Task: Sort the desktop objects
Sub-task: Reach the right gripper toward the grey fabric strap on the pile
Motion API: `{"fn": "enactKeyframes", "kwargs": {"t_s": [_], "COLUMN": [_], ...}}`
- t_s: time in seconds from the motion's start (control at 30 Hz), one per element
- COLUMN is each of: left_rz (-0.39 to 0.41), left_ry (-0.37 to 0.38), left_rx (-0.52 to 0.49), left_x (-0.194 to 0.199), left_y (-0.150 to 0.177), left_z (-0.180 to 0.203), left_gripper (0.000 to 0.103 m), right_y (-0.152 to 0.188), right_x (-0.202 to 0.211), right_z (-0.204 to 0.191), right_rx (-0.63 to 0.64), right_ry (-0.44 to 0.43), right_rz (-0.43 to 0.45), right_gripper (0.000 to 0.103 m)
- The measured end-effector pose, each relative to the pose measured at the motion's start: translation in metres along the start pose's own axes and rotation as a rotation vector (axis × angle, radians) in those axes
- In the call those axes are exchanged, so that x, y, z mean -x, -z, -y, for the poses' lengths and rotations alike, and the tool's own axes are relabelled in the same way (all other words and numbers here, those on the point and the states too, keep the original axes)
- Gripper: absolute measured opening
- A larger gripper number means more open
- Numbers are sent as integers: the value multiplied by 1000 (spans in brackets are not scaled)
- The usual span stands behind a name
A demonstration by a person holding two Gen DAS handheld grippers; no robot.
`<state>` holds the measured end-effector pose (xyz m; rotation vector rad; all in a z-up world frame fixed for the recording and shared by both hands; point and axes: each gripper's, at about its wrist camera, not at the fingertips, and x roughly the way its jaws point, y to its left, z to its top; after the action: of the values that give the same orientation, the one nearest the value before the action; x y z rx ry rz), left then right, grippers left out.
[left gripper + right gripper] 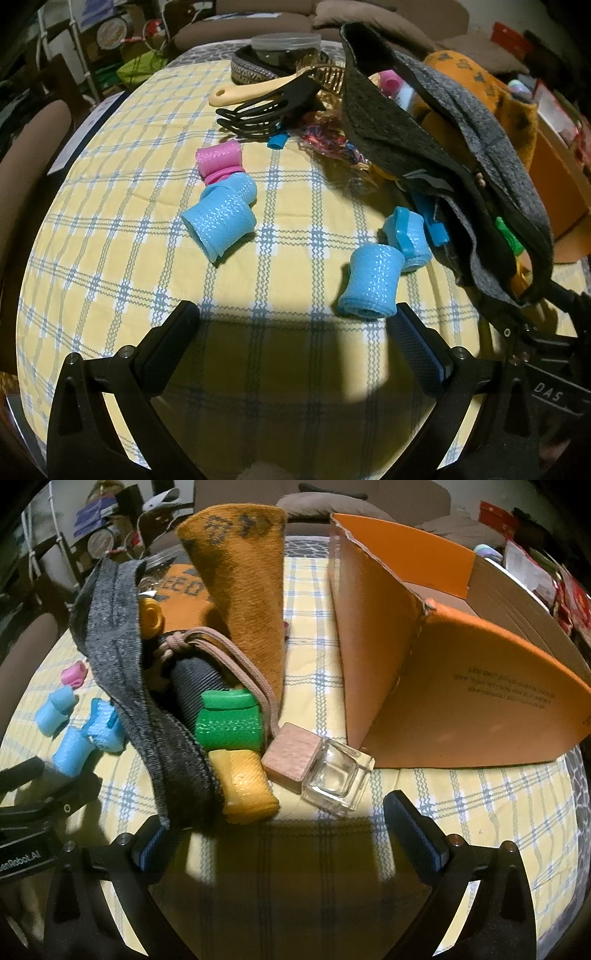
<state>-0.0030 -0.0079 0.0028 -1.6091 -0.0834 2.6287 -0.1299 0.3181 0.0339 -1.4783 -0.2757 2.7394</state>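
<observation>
Blue hair rollers (371, 282) (221, 221) and a pink roller (219, 160) lie on the yellow plaid tablecloth (110, 221). My left gripper (295, 332) hangs open above the cloth, its right finger just below the nearest blue roller. A grey headband (443, 166) drapes to the right of it. In the right wrist view my right gripper (280, 830) is open, with nothing between its fingers. Just beyond it lie a yellow roller (247, 786), a green roller (229, 720) and a small glass bottle with a wooden cap (325, 771). The grey headband (147, 716) partly covers the left fingertip.
An open orange cardboard box (461, 672) stands to the right. A mustard sock (243, 590) rises behind the rollers. At the table's far end are a black claw clip (266, 110), a yellow comb handle (251, 92) and a lidded jar (284, 48). Brown chairs surround the table.
</observation>
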Motion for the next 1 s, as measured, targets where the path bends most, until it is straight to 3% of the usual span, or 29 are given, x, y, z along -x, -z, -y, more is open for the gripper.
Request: {"fn": "enactKeyframes", "kwargs": {"t_s": [0.17,0.37,0.47,0.57,1.0], "left_rz": [13,102,118,122,83], "left_ry": [78,108,124,141,249], "left_rx": [73,110,101,83,82], "left_x": [13,42,47,49,20], "left_y": [-3,-6,-14,-24,-85], "left_z": [-17,-28,-26,-19,4], "left_gripper": [103,103,103,103,102], "right_y": [3,-4,-5,-5,-10], "right_x": [15,33,34,36,38], "right_z": [2,2,-1,-10,-27], "right_rx": [18,14,10,16,37], "right_ry": [-91,-180,-210,-229,-254], "right_rz": [31,86,90,80,73], "right_gripper": [102,99,82,71,56]}}
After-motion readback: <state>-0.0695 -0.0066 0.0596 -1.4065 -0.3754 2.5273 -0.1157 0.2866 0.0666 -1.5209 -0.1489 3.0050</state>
